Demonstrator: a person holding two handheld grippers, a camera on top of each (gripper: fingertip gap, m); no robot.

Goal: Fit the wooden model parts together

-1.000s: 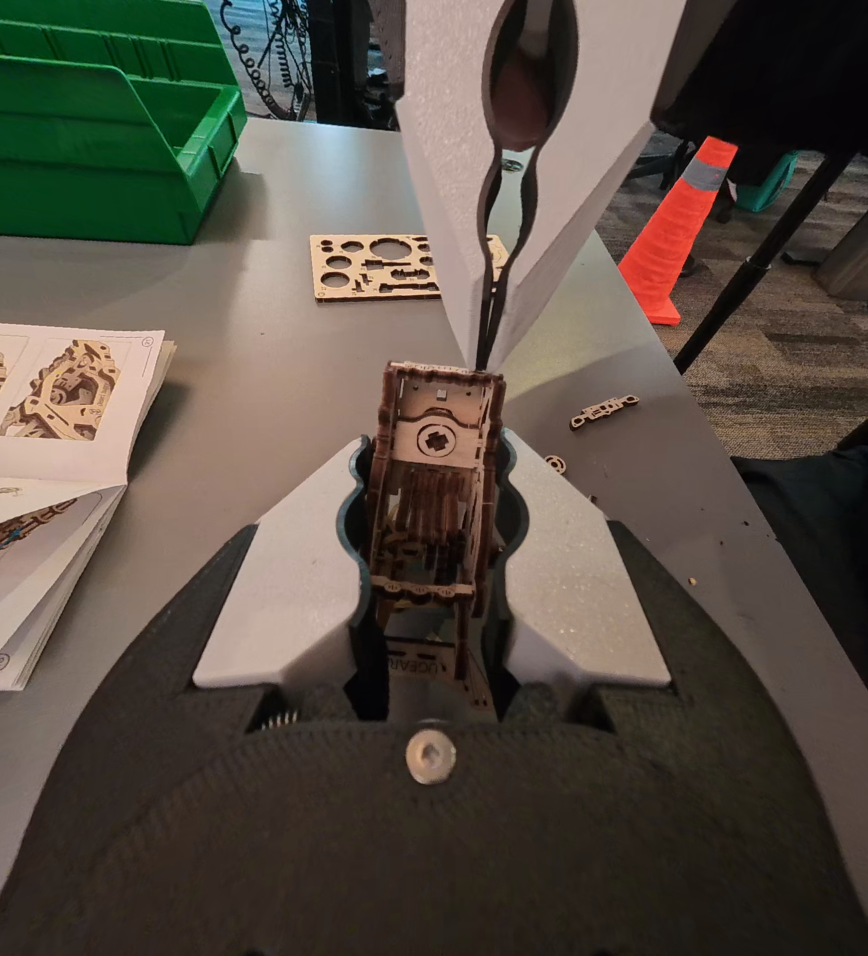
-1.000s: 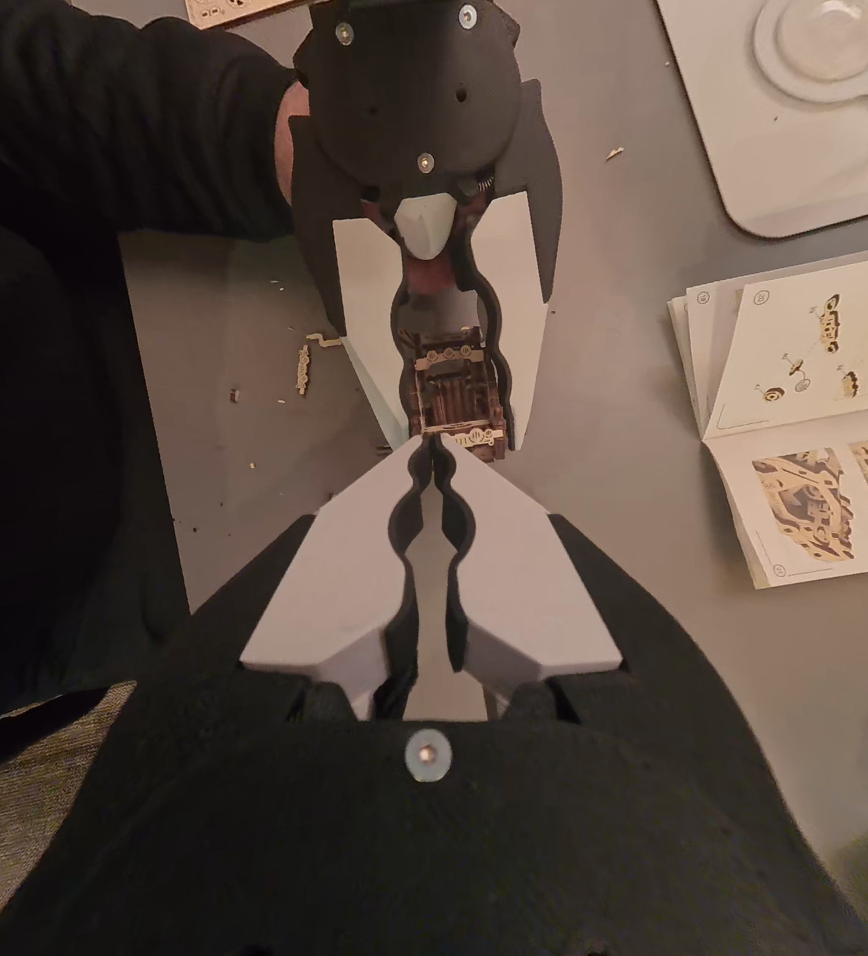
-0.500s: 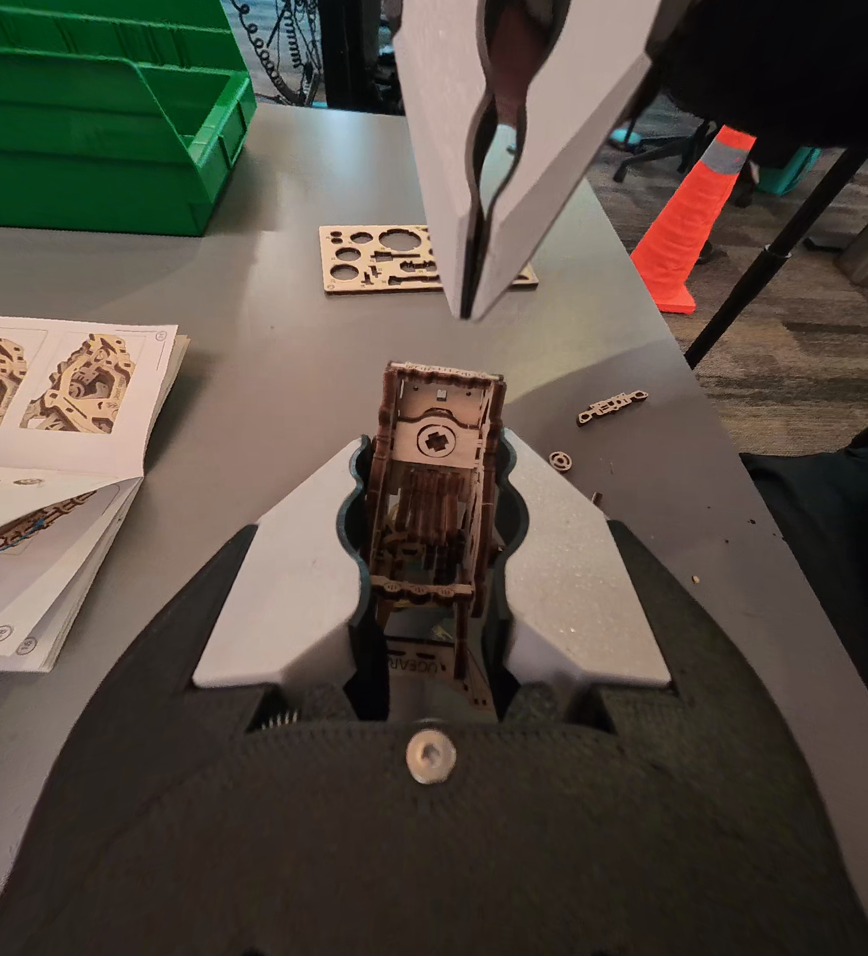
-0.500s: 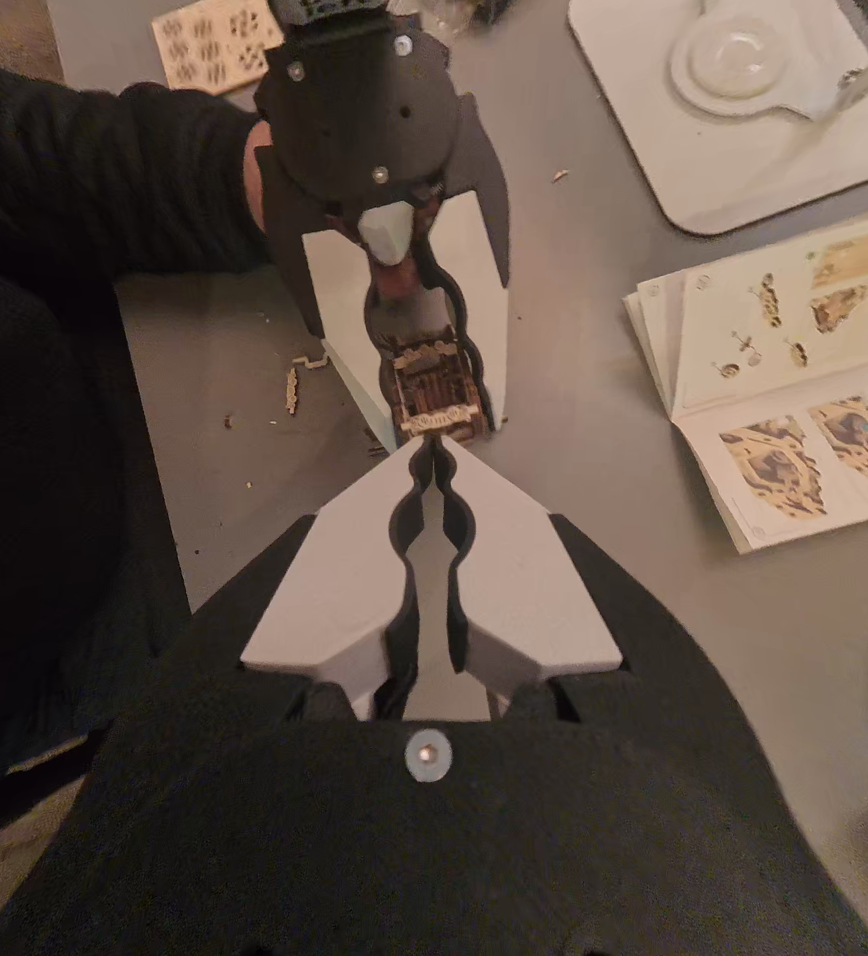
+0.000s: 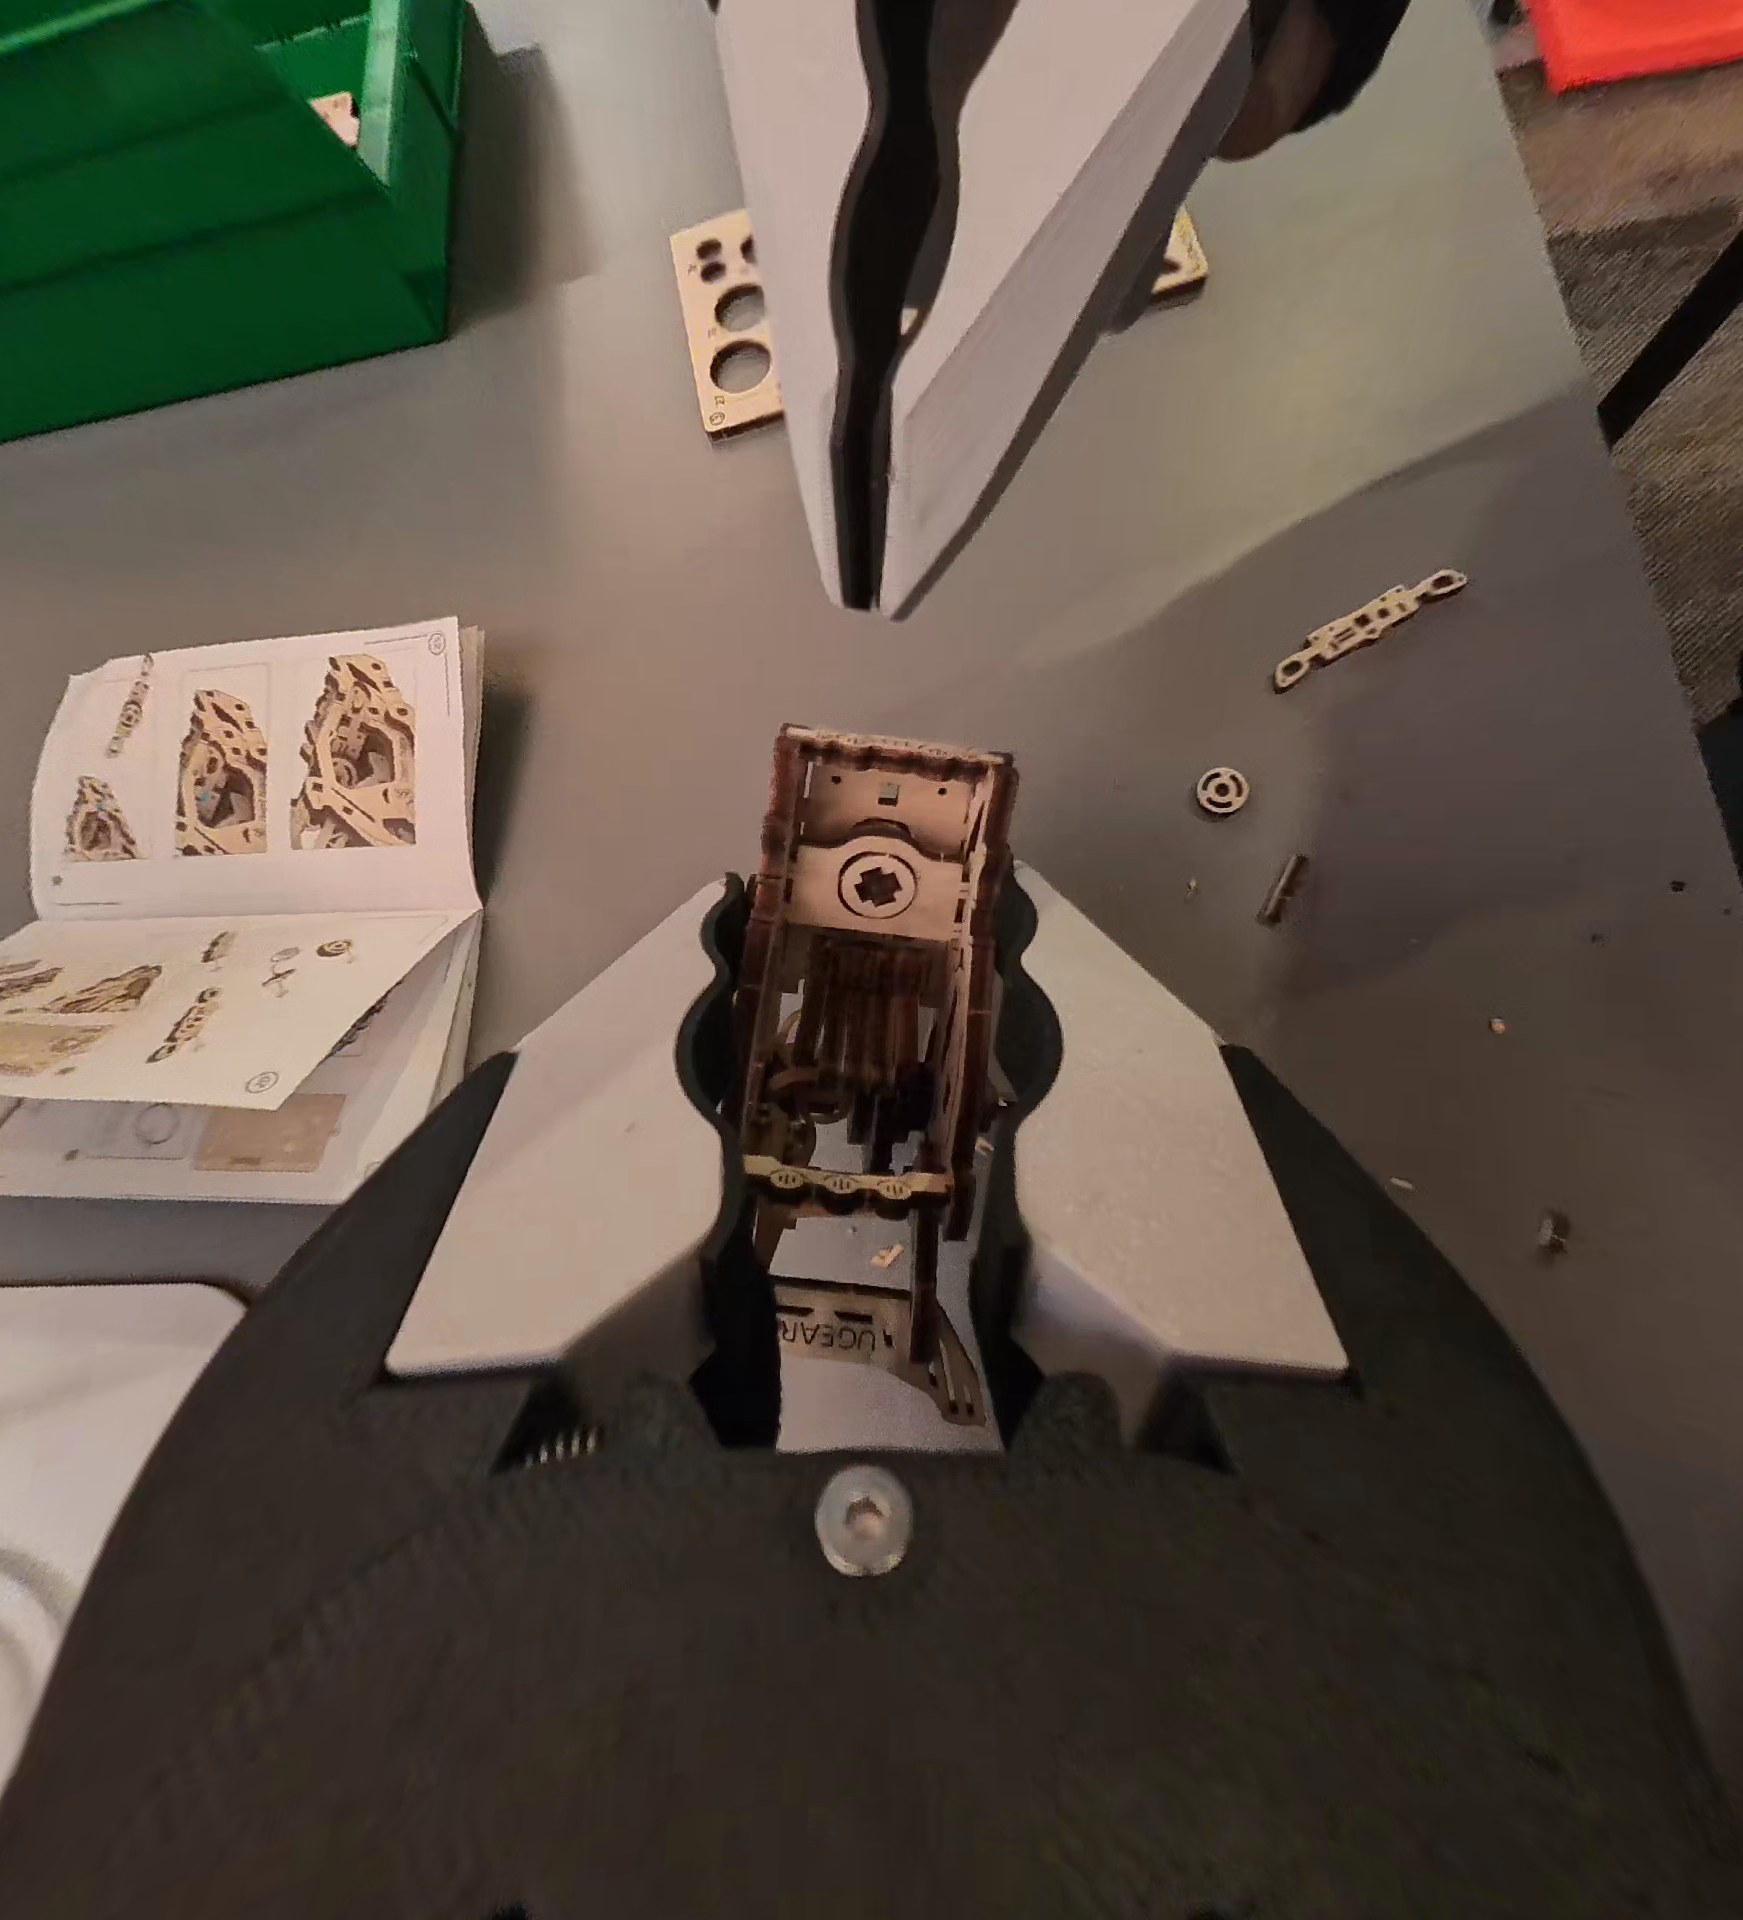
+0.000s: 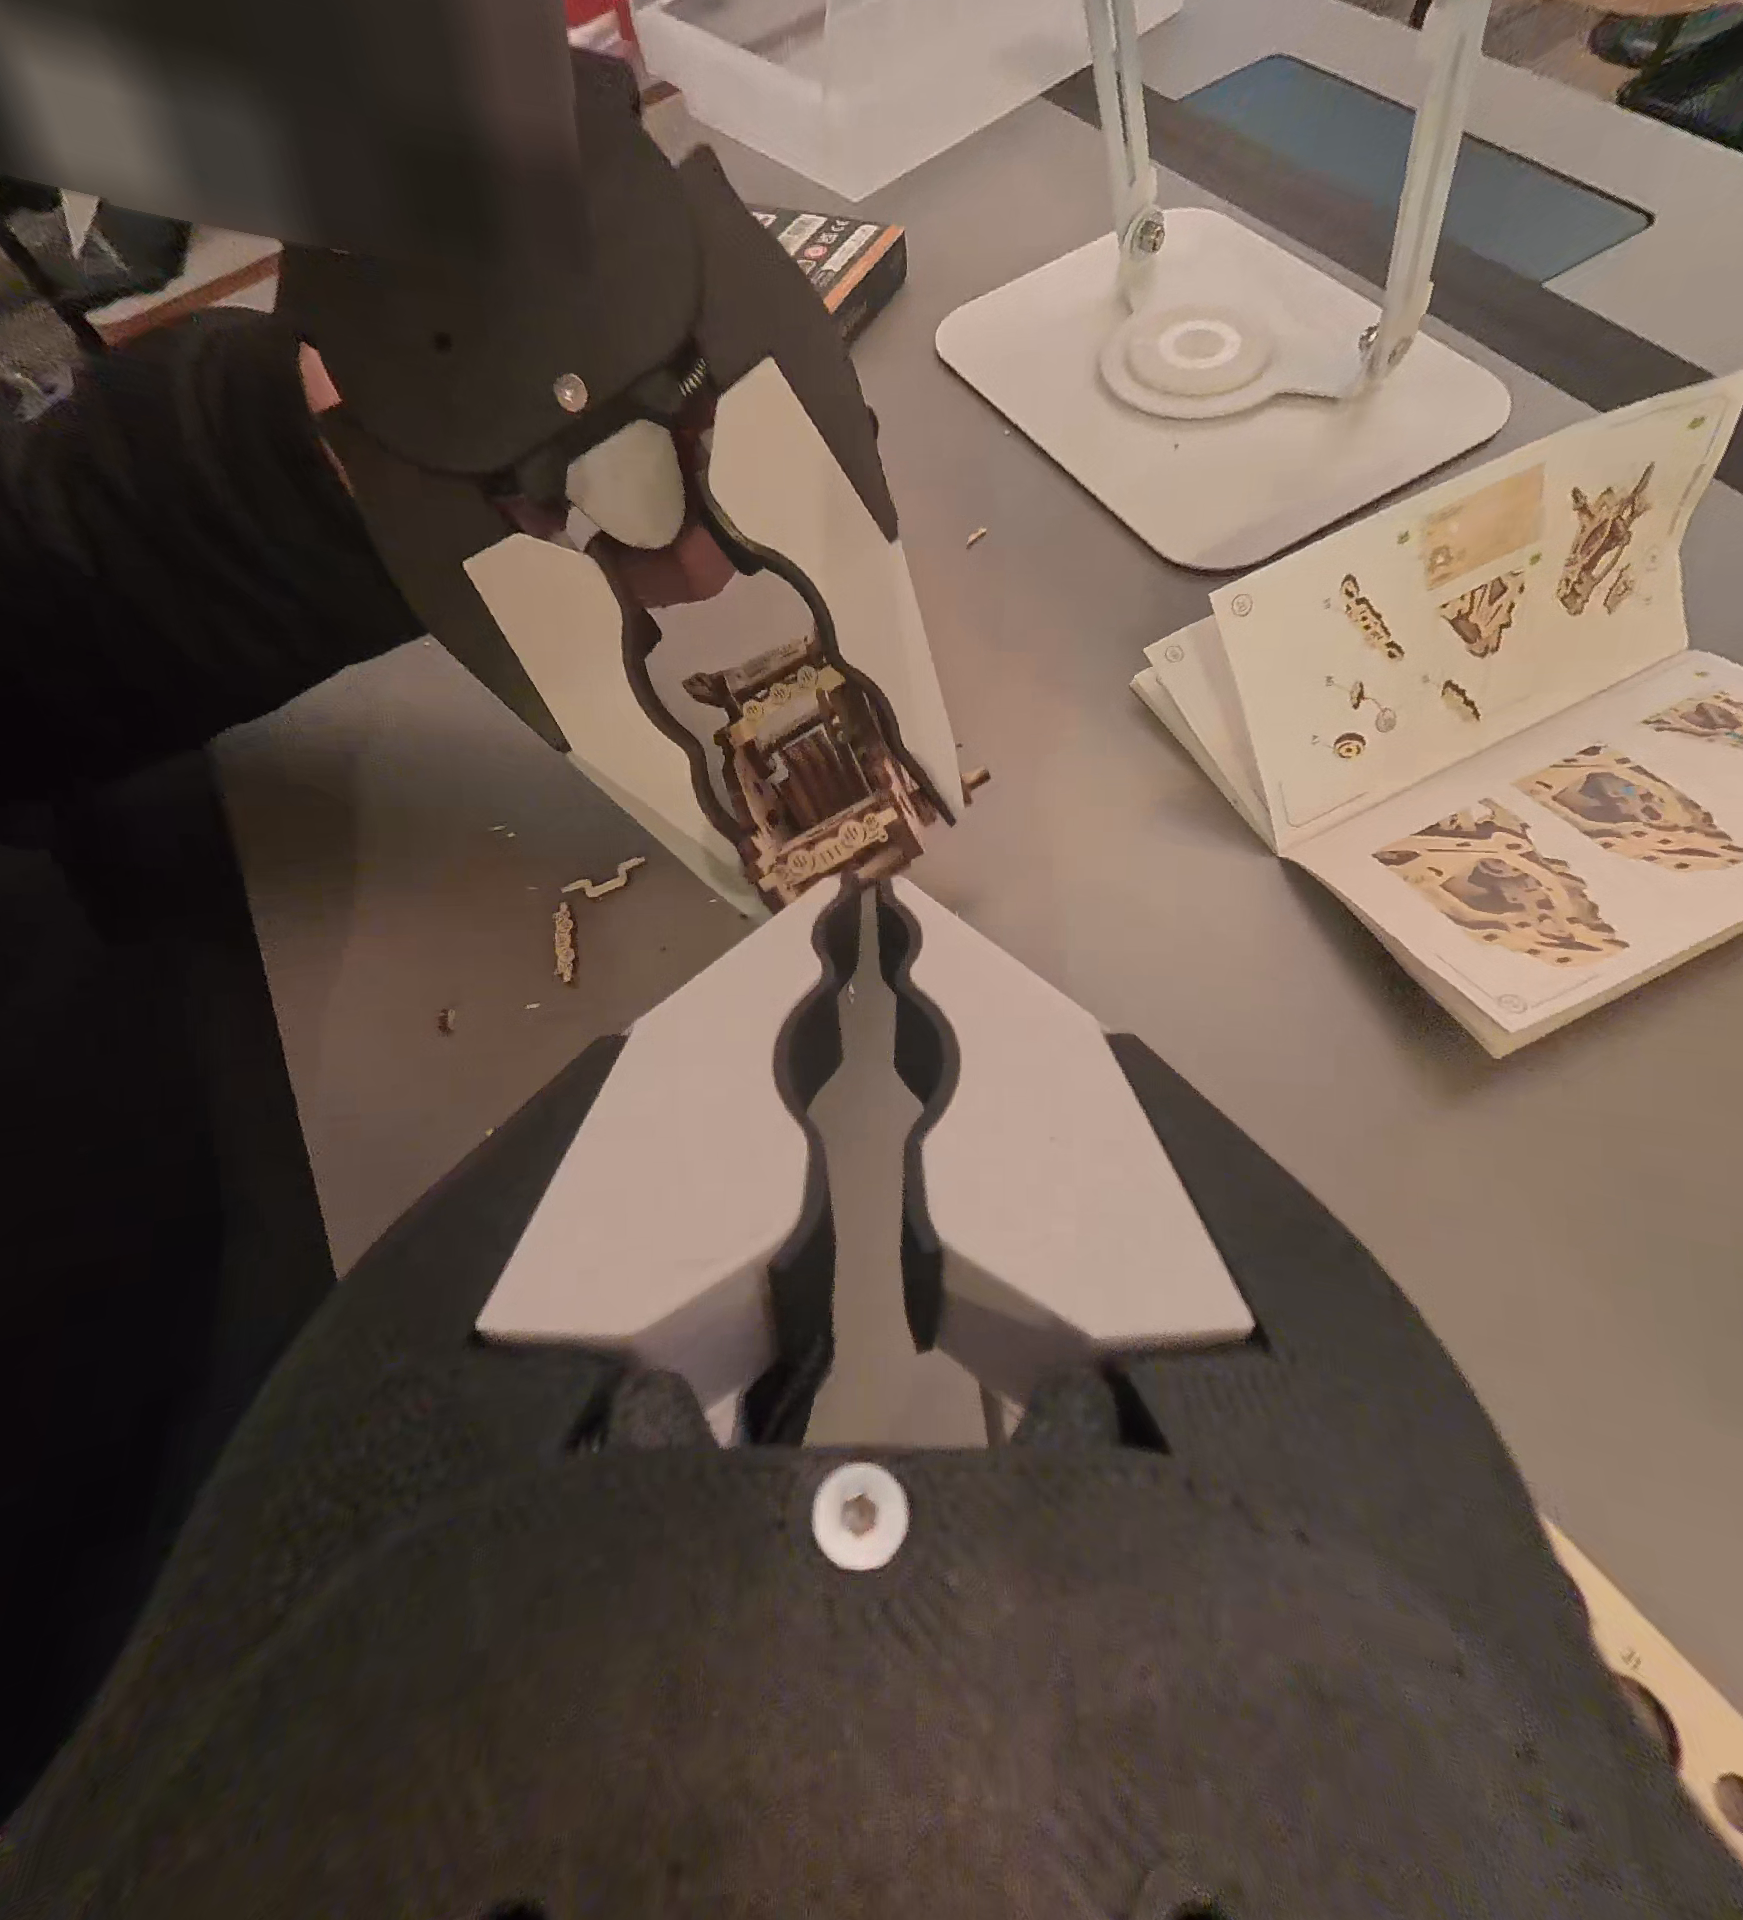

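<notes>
The left gripper (image 5: 872, 1039) clamps the wooden model assembly (image 5: 882, 977) between its two fingers, holding it above the grey table (image 5: 586, 540). The right gripper (image 5: 862, 603) hangs at 12 o'clock of the assembly in the left wrist view, apart from it, fingers pressed almost together at the tips; whether a thin part sits between them cannot be told.

Procedure for the step in hand, judged to be selecting and fitting the next part:

1. Keep the left grip firm on the side walls only (the internal slats look thin and likely to snap under load).
2. Pick one loose part: the slotted wooden strip (image 5: 1371, 629) at 2 o'clock of the assembly or the small ring (image 5: 1222, 793) just below it.
3. Check the open instruction booklet (image 5: 254, 883), at 9 o'clock, for the correct slot.
4. Align the part squarely before pressing it in.

Visibility limits:

- In the right wrist view the fingertips cover the near edge of the assembly, so contact there is uncertain.
- The punched wooden sheet (image 5: 732, 322) is half hidden behind the right gripper.
- The green bin (image 5: 171, 208) at 10 o'clock is cut off by the frame.
- The assembly's underside is not shown.
</notes>
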